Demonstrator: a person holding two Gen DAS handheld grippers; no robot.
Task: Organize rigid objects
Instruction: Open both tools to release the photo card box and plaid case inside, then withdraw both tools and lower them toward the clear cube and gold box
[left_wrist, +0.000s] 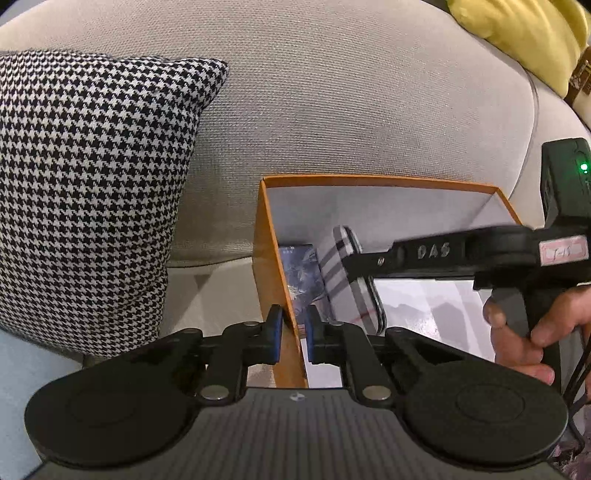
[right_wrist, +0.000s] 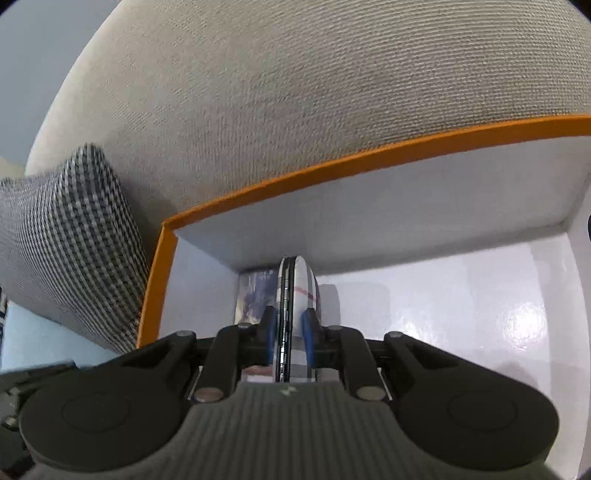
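An orange box (left_wrist: 266, 254) with a white inside stands on a beige sofa. My left gripper (left_wrist: 293, 319) is shut on the box's left wall, one blue pad on each side. My right gripper (right_wrist: 290, 326) reaches into the box and is shut on a phone in a plaid case (right_wrist: 297, 280), held edge-up near the back left corner. From the left wrist view, the phone (left_wrist: 345, 258) leans beside a dark flat picture-covered item (left_wrist: 295, 273) that stands against the left wall. A hand (left_wrist: 524, 332) holds the right gripper's handle.
A black-and-white houndstooth cushion (left_wrist: 92, 184) lies just left of the box, and the sofa backrest (left_wrist: 332, 110) rises behind it. A yellow cushion (left_wrist: 524, 29) sits at the far right top. The box floor (right_wrist: 461, 302) right of the phone is bare and glossy.
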